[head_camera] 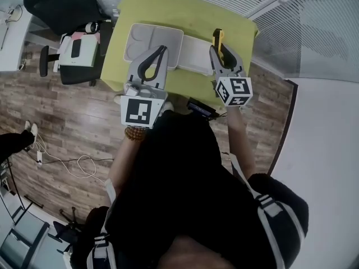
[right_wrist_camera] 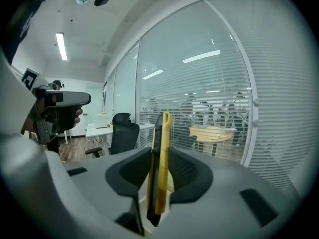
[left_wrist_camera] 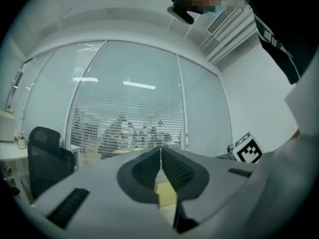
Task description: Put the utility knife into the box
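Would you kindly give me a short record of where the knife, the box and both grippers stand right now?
box: grey, on the green table
left gripper: jaws together, nothing between them
right gripper: jaws closed on the utility knife, to the right of the box
utility knife: yellow and black, not yet in the box

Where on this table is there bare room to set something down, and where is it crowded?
Bare: the far strip of the table beyond the box, and the narrow strip between the box and the left edge. Crowded: the near half, where the shut left gripper hangs over the box and the right gripper holds the utility knife.
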{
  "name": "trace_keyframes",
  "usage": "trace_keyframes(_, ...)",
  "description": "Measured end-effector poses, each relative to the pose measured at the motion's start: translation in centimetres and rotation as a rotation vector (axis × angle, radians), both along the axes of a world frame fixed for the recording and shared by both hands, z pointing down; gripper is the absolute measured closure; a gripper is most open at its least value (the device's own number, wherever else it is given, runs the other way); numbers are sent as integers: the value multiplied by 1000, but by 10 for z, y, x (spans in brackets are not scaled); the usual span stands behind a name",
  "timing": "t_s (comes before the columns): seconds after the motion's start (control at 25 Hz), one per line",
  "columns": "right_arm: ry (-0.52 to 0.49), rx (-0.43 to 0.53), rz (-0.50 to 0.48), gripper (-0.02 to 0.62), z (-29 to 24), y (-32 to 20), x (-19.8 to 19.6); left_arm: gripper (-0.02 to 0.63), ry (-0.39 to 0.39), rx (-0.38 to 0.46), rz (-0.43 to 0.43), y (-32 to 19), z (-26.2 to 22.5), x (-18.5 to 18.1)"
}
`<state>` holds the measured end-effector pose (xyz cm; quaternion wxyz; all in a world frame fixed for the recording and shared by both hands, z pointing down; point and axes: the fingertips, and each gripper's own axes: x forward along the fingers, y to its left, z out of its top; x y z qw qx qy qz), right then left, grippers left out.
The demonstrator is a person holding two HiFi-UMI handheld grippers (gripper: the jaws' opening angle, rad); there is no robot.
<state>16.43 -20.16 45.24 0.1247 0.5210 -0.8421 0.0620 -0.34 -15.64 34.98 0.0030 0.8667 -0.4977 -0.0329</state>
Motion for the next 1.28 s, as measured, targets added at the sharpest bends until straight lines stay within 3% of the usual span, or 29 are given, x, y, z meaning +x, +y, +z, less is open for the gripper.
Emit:
trace_keyframes(0.12,2,-27,-4,491,10,-4,1,586,-3,0,-2,0,1,-1)
trace_keyframes(0.44,134,-70,-81,491,42,-15,-7,586,-17,4,8,-3,1,3)
trace_keyframes(1.28,184,-242,-177,491,120,-29,-26,586,-21,-18,-16,-5,11,-6)
